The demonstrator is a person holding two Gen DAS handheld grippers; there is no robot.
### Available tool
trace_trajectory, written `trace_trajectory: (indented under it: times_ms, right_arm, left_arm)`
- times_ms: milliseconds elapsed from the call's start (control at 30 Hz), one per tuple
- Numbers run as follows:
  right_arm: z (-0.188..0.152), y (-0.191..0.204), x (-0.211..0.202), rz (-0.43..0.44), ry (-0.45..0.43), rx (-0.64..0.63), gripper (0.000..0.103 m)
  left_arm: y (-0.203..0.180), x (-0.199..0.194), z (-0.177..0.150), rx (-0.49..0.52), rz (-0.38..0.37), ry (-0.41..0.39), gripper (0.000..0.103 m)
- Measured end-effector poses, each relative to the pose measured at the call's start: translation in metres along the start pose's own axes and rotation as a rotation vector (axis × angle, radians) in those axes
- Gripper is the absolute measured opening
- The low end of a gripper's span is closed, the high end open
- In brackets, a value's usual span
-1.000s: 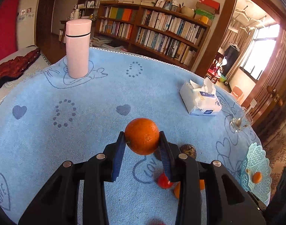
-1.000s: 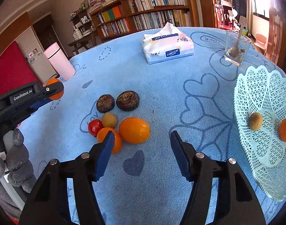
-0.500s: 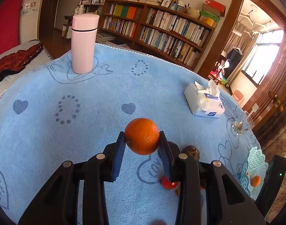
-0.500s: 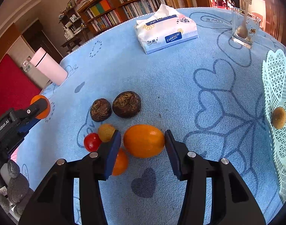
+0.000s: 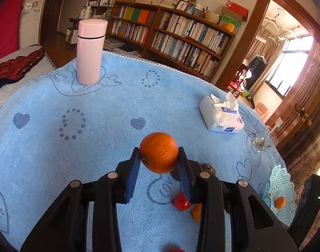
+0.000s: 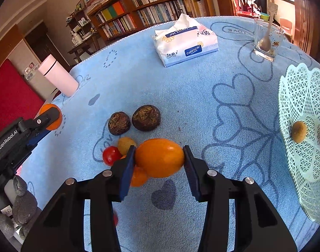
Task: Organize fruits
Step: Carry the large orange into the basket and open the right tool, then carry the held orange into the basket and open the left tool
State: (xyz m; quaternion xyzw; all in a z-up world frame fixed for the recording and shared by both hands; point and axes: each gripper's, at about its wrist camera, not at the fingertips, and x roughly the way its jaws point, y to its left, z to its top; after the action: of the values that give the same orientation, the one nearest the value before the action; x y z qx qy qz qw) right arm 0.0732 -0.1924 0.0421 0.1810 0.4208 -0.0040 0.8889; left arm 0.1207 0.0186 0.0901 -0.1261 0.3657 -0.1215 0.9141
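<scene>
My left gripper (image 5: 158,157) is shut on a round orange (image 5: 158,155) and holds it above the blue tablecloth; it also shows at the left of the right wrist view (image 6: 48,116). My right gripper (image 6: 159,157) has its pads against both ends of a large oval orange fruit (image 6: 160,157) that lies on the cloth. Beside it lie a small orange fruit (image 6: 139,176), a red tomato (image 6: 110,155), a small yellow-brown fruit (image 6: 126,143) and two dark brown fruits (image 6: 146,117). A mint lattice basket (image 6: 300,96) at the right holds a small brown fruit (image 6: 298,128) and an orange one.
A tissue pack (image 6: 185,44) and a glass with a spoon (image 6: 267,40) stand at the back of the table. A pink flask (image 5: 90,52) stands at the far left. Grey stones (image 6: 19,205) sit off the table's left edge. Bookshelves fill the background.
My right gripper moved forward over the large oval fruit and narrowed its jaws until they touch it. My left gripper kept hold of the round orange and shifted only slightly.
</scene>
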Motion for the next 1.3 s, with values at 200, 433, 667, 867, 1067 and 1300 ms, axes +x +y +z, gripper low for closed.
trace_trajectory:
  times_ms: [200, 433, 667, 867, 1067, 1300]
  right_arm:
    - [0.0, -0.003, -0.038, -0.082, -0.104, -0.049, 0.046]
    - [-0.004, -0.042, -0.079, -0.168, -0.182, 0.002, 0.046]
    - [-0.017, -0.098, -0.107, -0.277, -0.203, 0.103, 0.046]
    - [-0.034, -0.136, -0.113, -0.332, -0.184, 0.178, 0.046]
    - [-0.046, -0.16, -0.12, -0.358, -0.186, 0.24, 0.049]
    - [-0.06, -0.17, -0.142, -0.414, -0.269, 0.262, 0.058]
  left_arm:
    - [-0.007, -0.013, 0.0, 0.028, 0.01, -0.04, 0.036]
    - [-0.021, -0.021, -0.002, 0.057, -0.007, -0.057, 0.036]
    - [-0.036, -0.025, -0.009, 0.096, -0.026, -0.059, 0.036]
    - [-0.046, -0.027, -0.013, 0.122, -0.035, -0.059, 0.036]
    - [-0.057, -0.025, -0.018, 0.151, -0.063, -0.039, 0.036]
    - [-0.071, -0.026, -0.024, 0.184, -0.094, -0.024, 0.036]
